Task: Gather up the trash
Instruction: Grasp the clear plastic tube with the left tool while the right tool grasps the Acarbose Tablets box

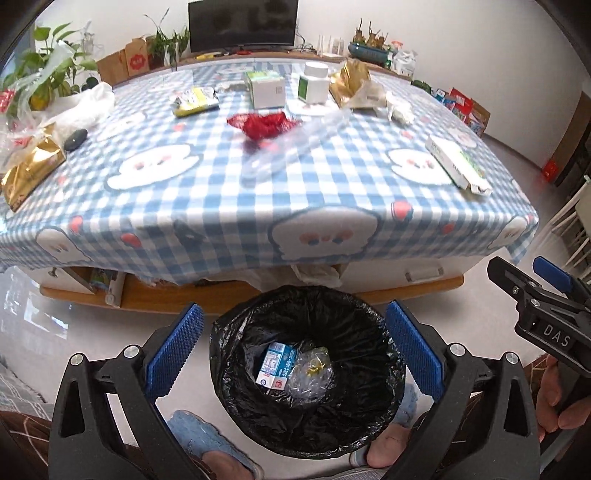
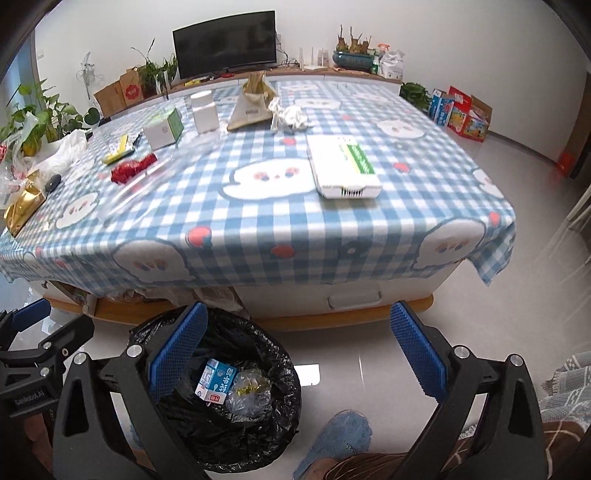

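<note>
Home living room: television point(image 1: 242, 24), houseplants point(image 1: 48, 70)

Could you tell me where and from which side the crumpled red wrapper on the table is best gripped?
Probably grip the red wrapper across its raised crumpled middle, coming from above and the near table edge. It lies loose in folds, with clear plastic beside it, so a top pinch should avoid that.

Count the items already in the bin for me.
2: a blue-and-white carton lying at the bottom of the bin, and a crumpled clear wrapper touching its right side. Folds of the black liner could hide more.
</note>
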`<action>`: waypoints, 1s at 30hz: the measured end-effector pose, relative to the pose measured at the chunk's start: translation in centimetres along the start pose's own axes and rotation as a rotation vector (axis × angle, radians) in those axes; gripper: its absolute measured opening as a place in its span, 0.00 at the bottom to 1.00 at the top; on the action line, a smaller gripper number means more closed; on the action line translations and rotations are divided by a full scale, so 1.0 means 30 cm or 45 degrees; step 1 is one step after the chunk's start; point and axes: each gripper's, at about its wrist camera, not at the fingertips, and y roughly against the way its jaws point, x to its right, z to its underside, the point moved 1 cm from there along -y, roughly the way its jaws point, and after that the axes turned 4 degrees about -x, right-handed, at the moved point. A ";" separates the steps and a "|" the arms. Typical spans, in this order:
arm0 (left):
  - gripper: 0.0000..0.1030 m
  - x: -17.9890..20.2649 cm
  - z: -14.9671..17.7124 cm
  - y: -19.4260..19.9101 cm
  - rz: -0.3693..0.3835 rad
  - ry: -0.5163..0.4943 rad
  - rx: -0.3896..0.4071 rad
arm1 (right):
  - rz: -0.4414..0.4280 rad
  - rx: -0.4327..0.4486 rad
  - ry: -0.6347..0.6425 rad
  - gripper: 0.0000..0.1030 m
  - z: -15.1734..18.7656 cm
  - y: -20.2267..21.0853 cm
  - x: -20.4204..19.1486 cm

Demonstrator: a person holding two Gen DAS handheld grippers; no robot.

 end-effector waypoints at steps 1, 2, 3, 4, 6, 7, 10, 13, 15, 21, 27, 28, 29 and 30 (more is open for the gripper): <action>0.94 -0.002 -0.010 0.014 -0.004 -0.002 0.009 | 0.001 0.010 -0.001 0.92 -0.009 0.014 0.003; 0.94 -0.006 -0.020 0.026 -0.007 -0.001 0.017 | -0.003 0.017 -0.001 0.92 -0.022 0.027 0.004; 0.94 -0.008 -0.032 0.040 -0.008 -0.002 0.023 | -0.009 0.021 -0.001 0.92 -0.036 0.039 0.005; 0.94 -0.009 -0.045 0.051 -0.006 -0.006 0.029 | -0.014 0.026 -0.004 0.92 -0.048 0.050 0.010; 0.94 -0.010 -0.067 0.066 0.000 -0.009 0.034 | -0.009 0.042 -0.007 0.92 -0.075 0.070 0.016; 0.94 -0.010 -0.079 0.068 0.017 -0.009 0.028 | -0.007 0.050 -0.005 0.92 -0.089 0.077 0.018; 0.94 -0.007 -0.120 0.071 0.032 -0.021 0.019 | -0.012 0.052 -0.001 0.92 -0.132 0.082 0.029; 0.94 -0.002 -0.156 0.071 0.029 -0.040 0.023 | 0.004 0.050 0.005 0.92 -0.168 0.075 0.046; 0.94 0.002 -0.184 0.072 0.044 -0.047 0.021 | -0.013 0.043 -0.012 0.92 -0.190 0.069 0.058; 0.93 0.027 -0.282 0.054 0.065 -0.067 0.025 | -0.016 0.032 -0.014 0.92 -0.247 0.034 0.071; 0.93 0.046 -0.384 -0.004 0.045 -0.113 0.014 | 0.010 0.010 0.015 0.92 -0.311 -0.027 0.097; 0.93 0.048 -0.402 -0.017 0.042 -0.118 0.009 | 0.015 0.004 0.016 0.92 -0.322 -0.040 0.101; 0.92 0.053 -0.419 -0.029 0.040 -0.126 0.006 | 0.013 -0.005 0.018 0.92 -0.333 -0.054 0.102; 0.92 0.058 -0.433 -0.042 0.039 -0.135 0.004 | 0.010 -0.010 0.021 0.92 -0.344 -0.066 0.104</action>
